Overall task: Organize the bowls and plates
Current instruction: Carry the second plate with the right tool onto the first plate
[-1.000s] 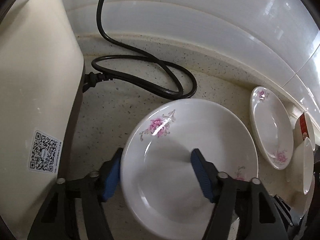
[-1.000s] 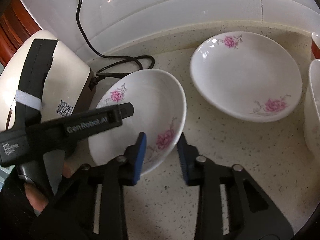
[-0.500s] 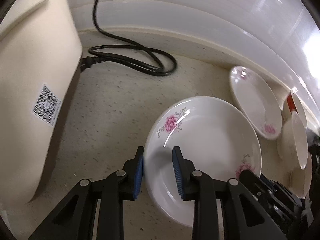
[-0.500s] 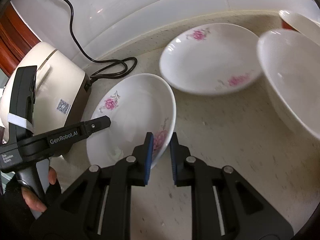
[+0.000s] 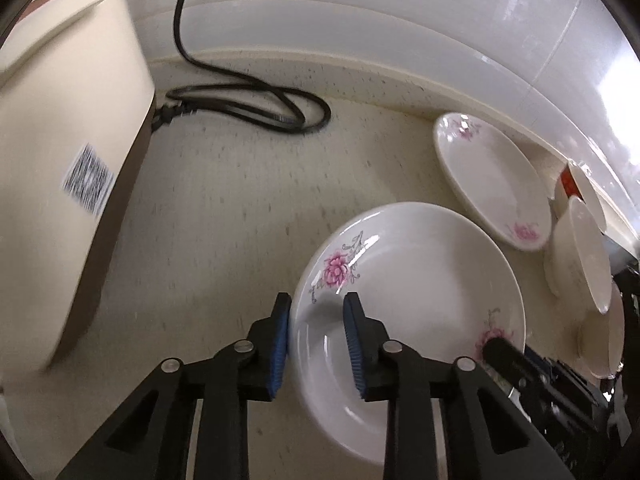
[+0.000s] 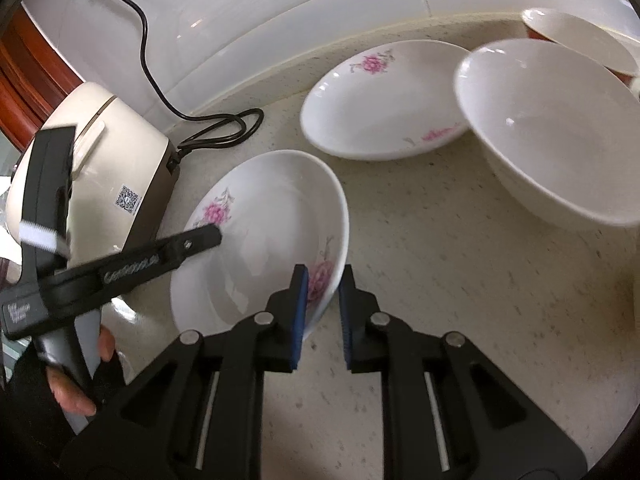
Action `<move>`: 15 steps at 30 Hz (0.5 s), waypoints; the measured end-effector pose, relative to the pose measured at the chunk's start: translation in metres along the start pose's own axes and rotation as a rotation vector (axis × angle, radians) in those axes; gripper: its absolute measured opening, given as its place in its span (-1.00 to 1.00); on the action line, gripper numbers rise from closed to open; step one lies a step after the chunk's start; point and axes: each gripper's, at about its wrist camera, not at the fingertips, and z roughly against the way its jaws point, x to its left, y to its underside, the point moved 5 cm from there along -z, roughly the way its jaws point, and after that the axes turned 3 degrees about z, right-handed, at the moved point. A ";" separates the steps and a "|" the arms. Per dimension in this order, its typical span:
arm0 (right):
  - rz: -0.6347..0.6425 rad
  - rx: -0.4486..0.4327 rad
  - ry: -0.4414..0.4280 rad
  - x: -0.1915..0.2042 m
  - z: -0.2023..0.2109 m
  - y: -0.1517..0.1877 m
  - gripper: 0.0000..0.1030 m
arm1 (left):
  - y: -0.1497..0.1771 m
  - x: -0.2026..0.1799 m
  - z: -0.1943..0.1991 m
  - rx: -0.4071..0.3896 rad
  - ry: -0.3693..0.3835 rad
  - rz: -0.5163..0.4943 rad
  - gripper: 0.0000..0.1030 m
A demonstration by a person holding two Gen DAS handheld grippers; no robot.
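Note:
A white plate with pink flowers (image 5: 416, 300) (image 6: 264, 232) is held between both grippers above the speckled counter. My left gripper (image 5: 316, 344) is shut on its left rim; it also shows in the right wrist view (image 6: 200, 240). My right gripper (image 6: 323, 312) is shut on its right rim; it shows in the left wrist view (image 5: 500, 350). A second flowered plate (image 5: 492, 184) (image 6: 384, 100) lies on the counter near the wall. A white bowl (image 6: 556, 128) (image 5: 580, 256) stands right of it, and a smaller bowl (image 6: 576, 36) behind.
A cream rice cooker (image 5: 60, 152) (image 6: 104, 152) stands at the left, its black cord (image 5: 248, 104) (image 6: 216, 132) coiled on the counter toward the white tiled wall (image 5: 360, 28). Another white dish (image 5: 604, 340) lies at the right edge.
Both grippers closed on the plate's opposite rims and carried it to the right, away from the rice cooker and closer to the second plate and the bowls.

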 end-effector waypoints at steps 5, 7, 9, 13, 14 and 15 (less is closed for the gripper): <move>-0.014 -0.002 0.010 -0.008 0.014 0.015 -0.68 | 0.030 -0.011 0.009 -0.001 0.009 0.015 -0.54; -0.017 -0.003 0.009 -0.011 0.020 0.020 -0.68 | 0.041 -0.014 0.013 0.002 0.016 0.008 -0.56; -0.016 -0.004 0.010 -0.014 0.026 0.027 -0.68 | 0.050 -0.021 0.015 0.009 0.021 -0.002 -0.56; -0.019 -0.011 0.013 -0.021 0.040 0.039 -0.68 | 0.070 -0.032 0.027 0.015 0.034 -0.016 -0.56; -0.019 -0.015 0.016 -0.023 0.044 0.042 -0.68 | 0.071 -0.035 0.024 0.017 0.039 -0.019 -0.56; -0.019 -0.019 0.018 -0.024 0.047 0.043 -0.68 | 0.075 -0.038 0.025 0.017 0.043 -0.023 -0.56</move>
